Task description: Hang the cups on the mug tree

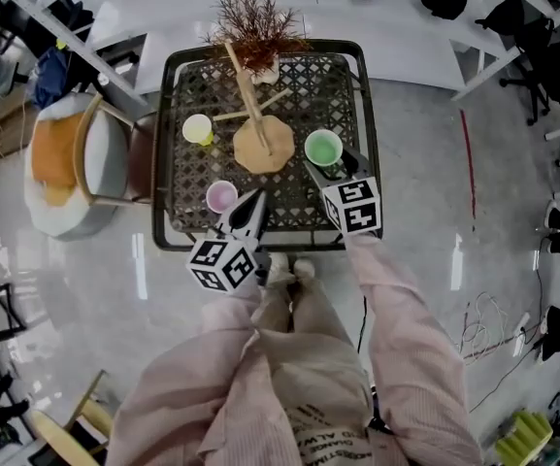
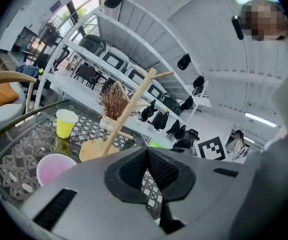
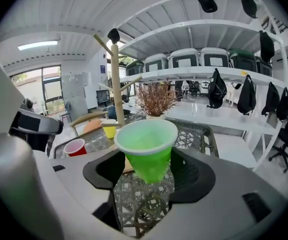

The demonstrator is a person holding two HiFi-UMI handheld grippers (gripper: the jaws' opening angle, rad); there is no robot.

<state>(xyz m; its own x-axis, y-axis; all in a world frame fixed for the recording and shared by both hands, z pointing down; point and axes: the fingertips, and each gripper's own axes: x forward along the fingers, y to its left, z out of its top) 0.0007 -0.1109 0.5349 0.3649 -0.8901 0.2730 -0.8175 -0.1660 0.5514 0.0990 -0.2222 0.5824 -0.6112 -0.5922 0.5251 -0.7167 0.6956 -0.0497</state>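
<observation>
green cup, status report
Right tongs shut on green plastic cup, lifted off black mesh table. Left tongs shut, empty. Wooden mug tree bare, nothing in between.

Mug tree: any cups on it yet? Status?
Done: nothing; the mug tree has bare pegs. In hand: the right gripper has its jaws closed on the green cup, which looks clear of the table. Left: hang it, then the yellow cup and pink cup, both standing on the table. The left gripper is shut and empty.
</observation>
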